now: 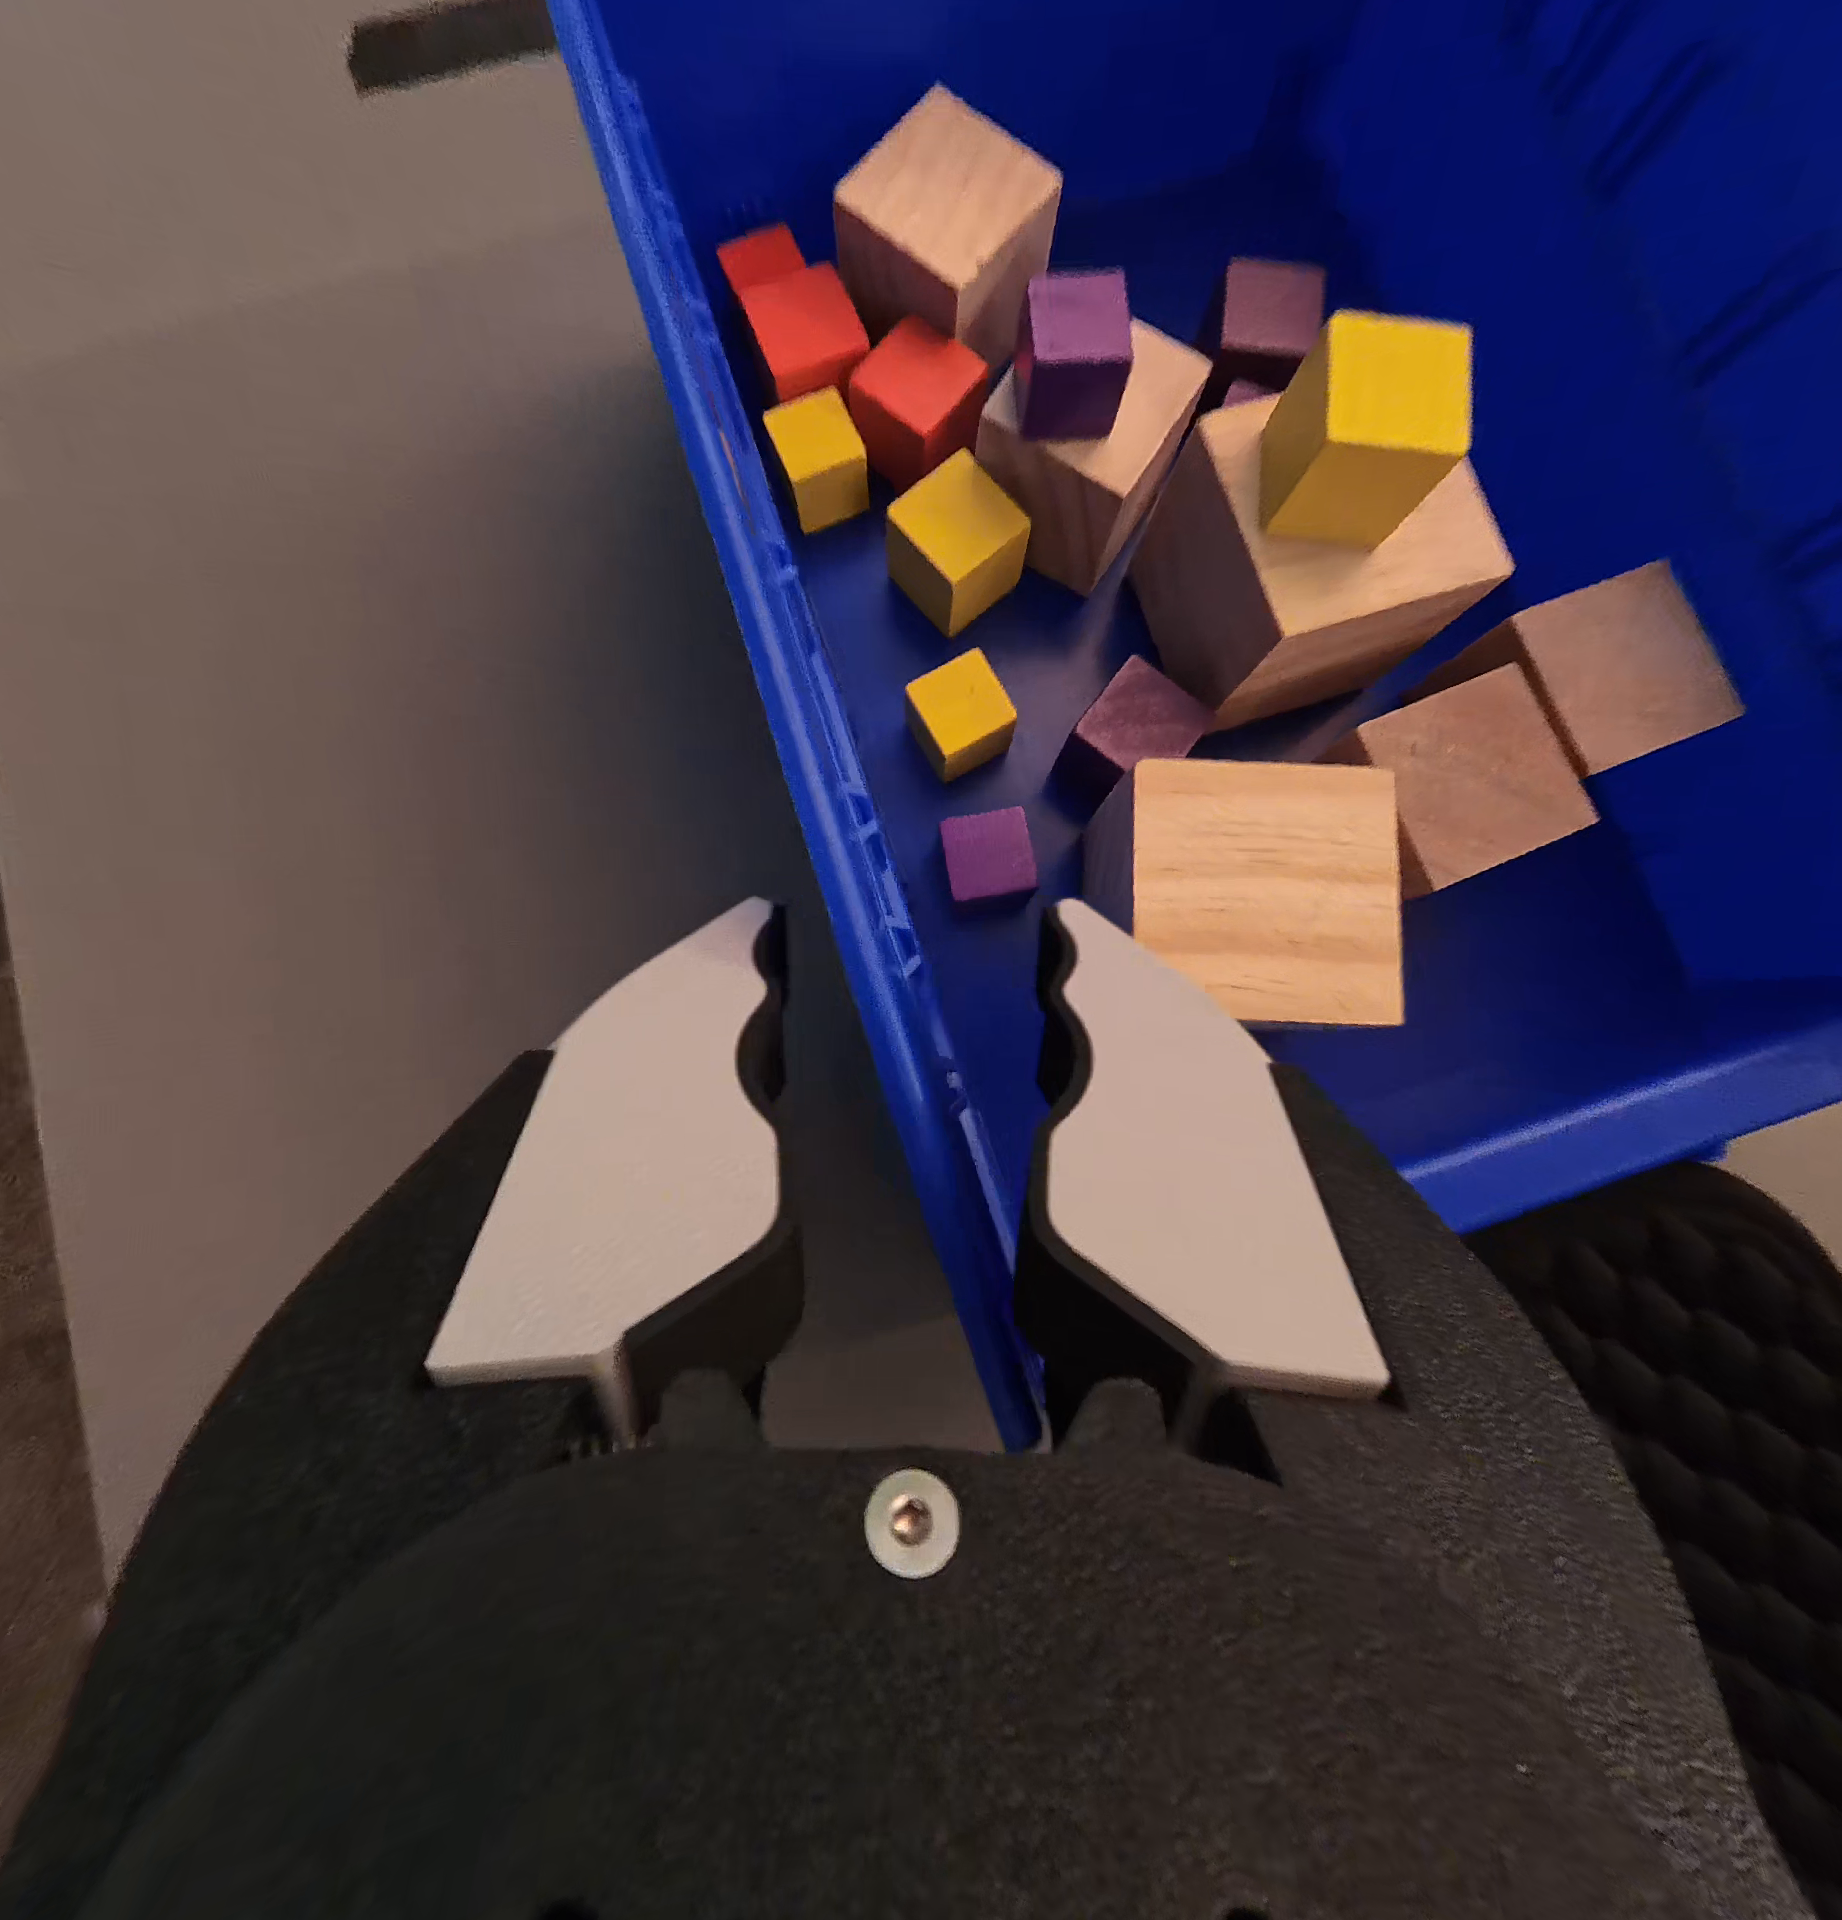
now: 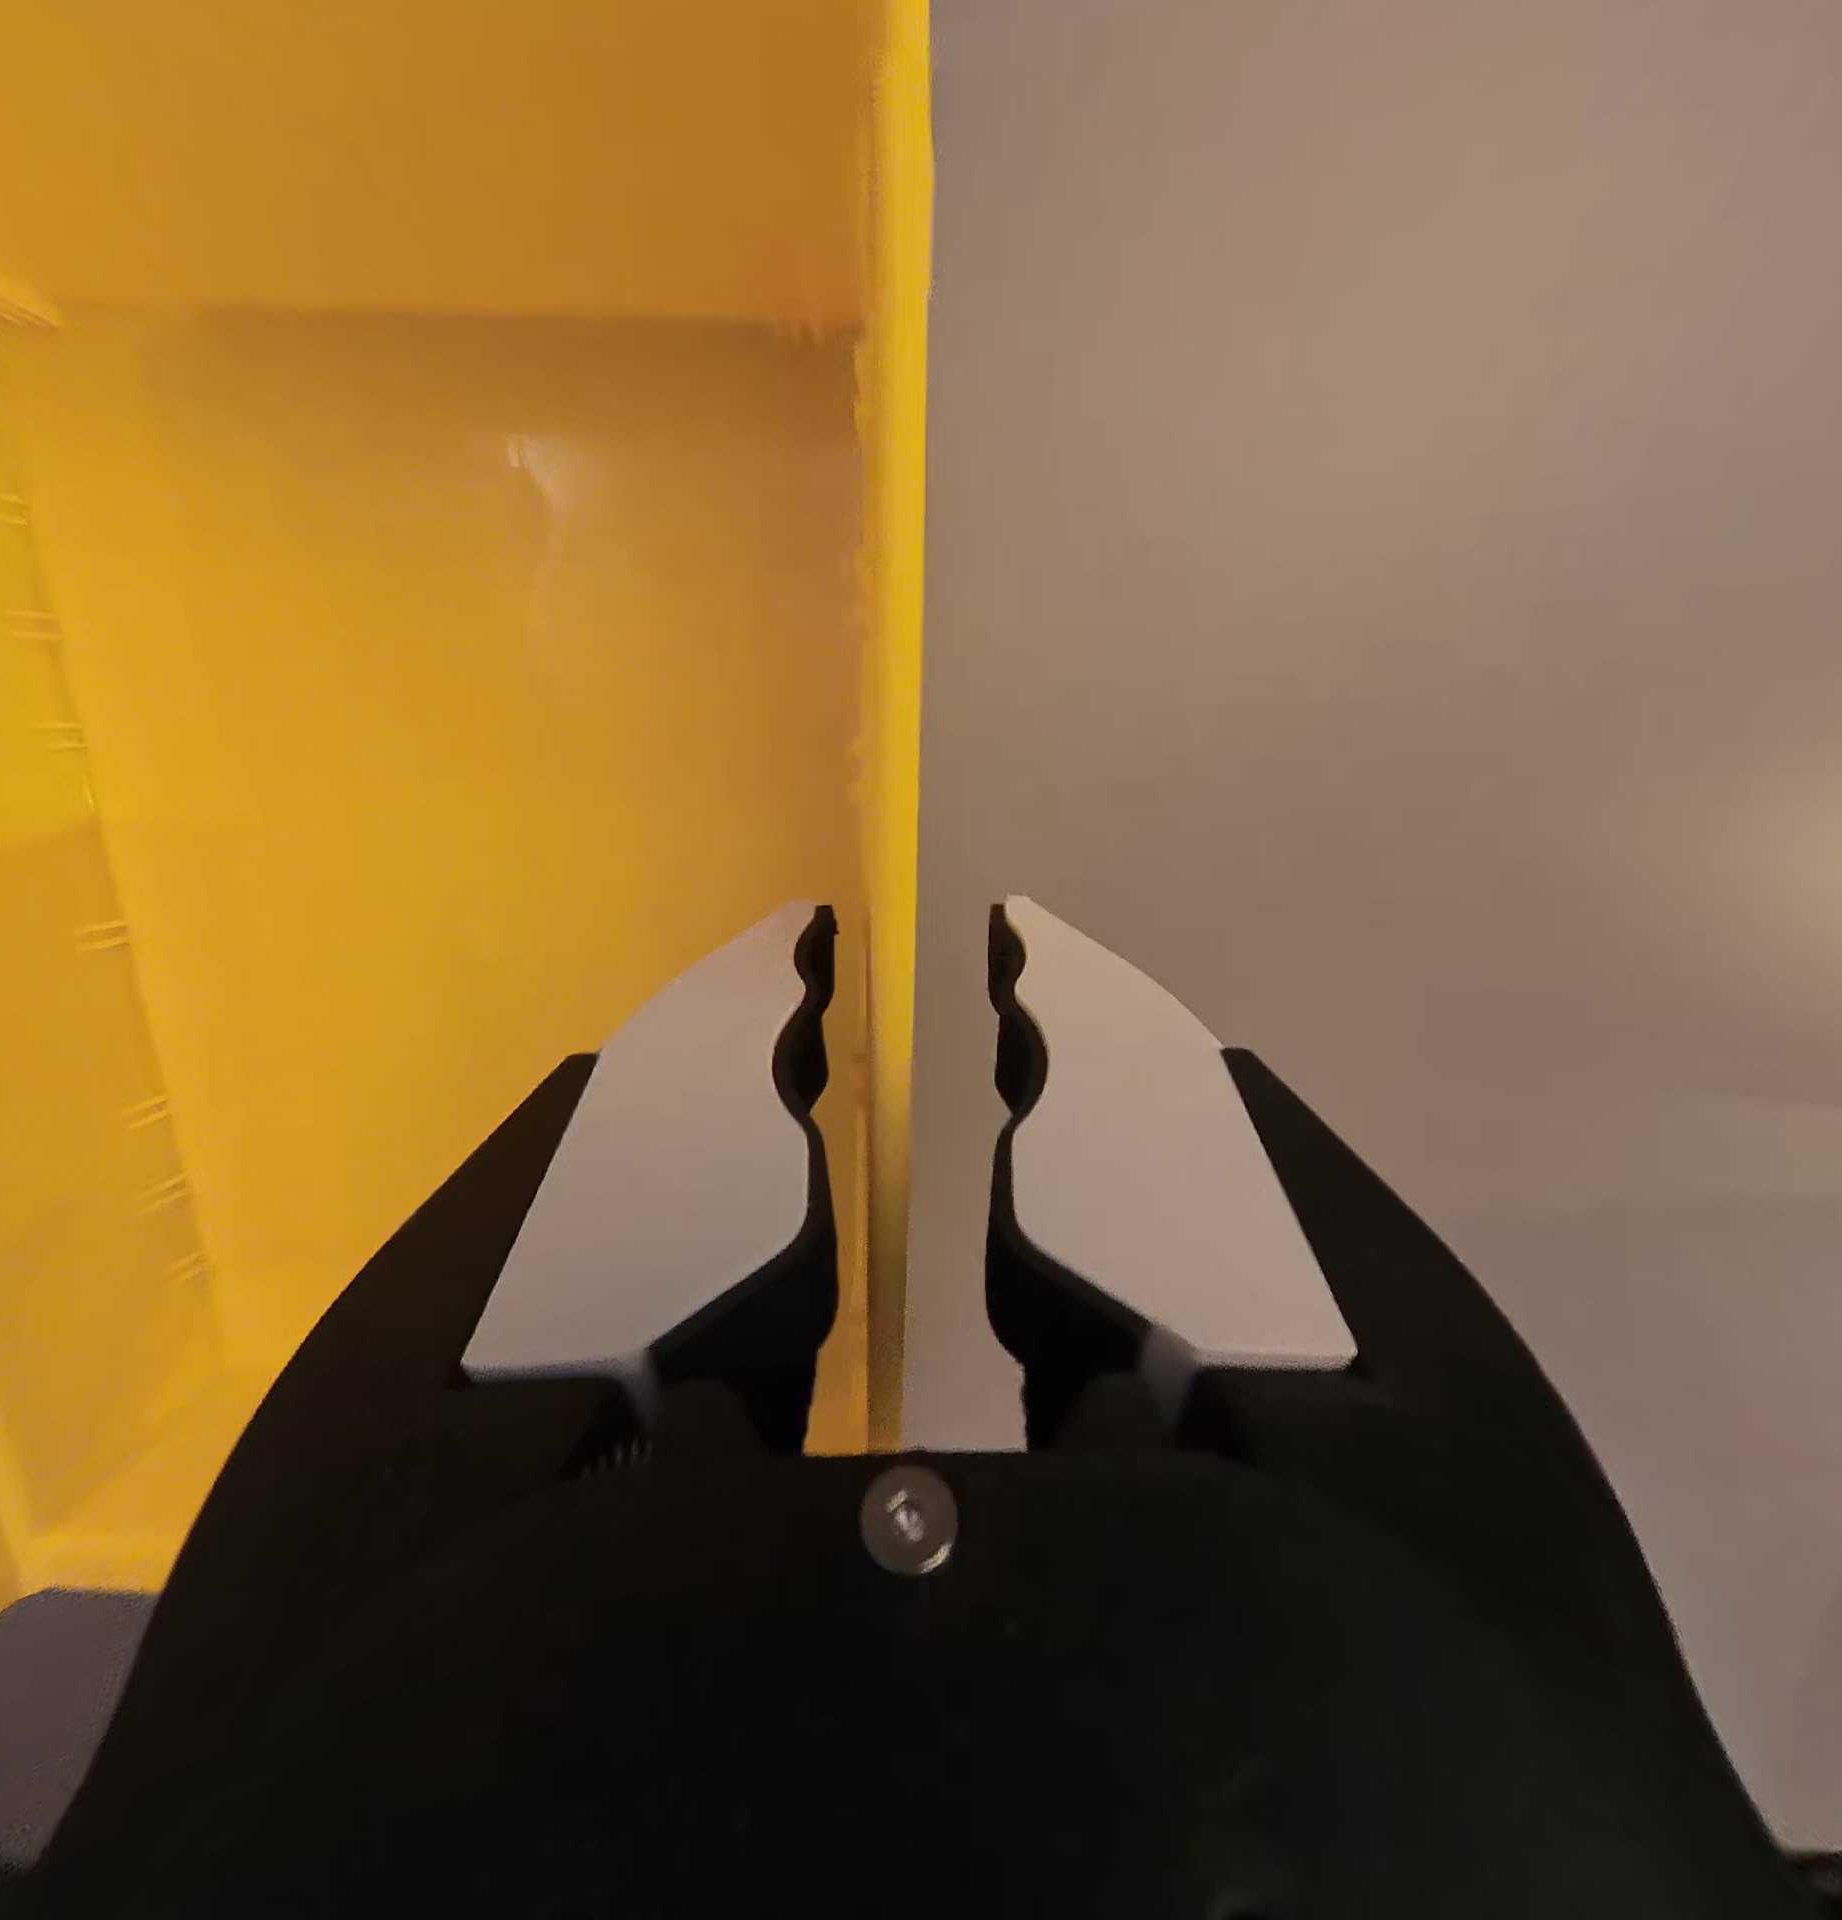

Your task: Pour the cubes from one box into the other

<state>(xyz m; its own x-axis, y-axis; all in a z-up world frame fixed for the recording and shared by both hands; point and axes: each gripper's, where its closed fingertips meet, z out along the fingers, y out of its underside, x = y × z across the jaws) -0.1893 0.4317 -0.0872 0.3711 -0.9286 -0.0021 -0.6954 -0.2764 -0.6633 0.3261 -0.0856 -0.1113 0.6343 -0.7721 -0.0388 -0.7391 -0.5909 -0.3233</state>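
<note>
Wooden cubes [image 1: 1156,540], plain, red, yellow and purple, lie heaped inside a tilted blue box [image 1: 1675,260]. The left gripper [image 1: 912,914] straddles its wall, jaws parted with gaps. The right gripper [image 2: 912,914] likewise straddles the yellow box [image 2: 429,675] wall, unclenched.

blue box [image 1: 1675,312] | yellow box [image 2: 377,727] | cubes [image 1: 1104,499] red, yellow, purple, plain wood

The blue plastic box [image 1: 1675,260] runs off the top and right edges, its far wall blurred. The yellow plastic box [image 2: 429,623] is cut off left and above (interior smeared by motion), so any contents cannot be told.
</note>
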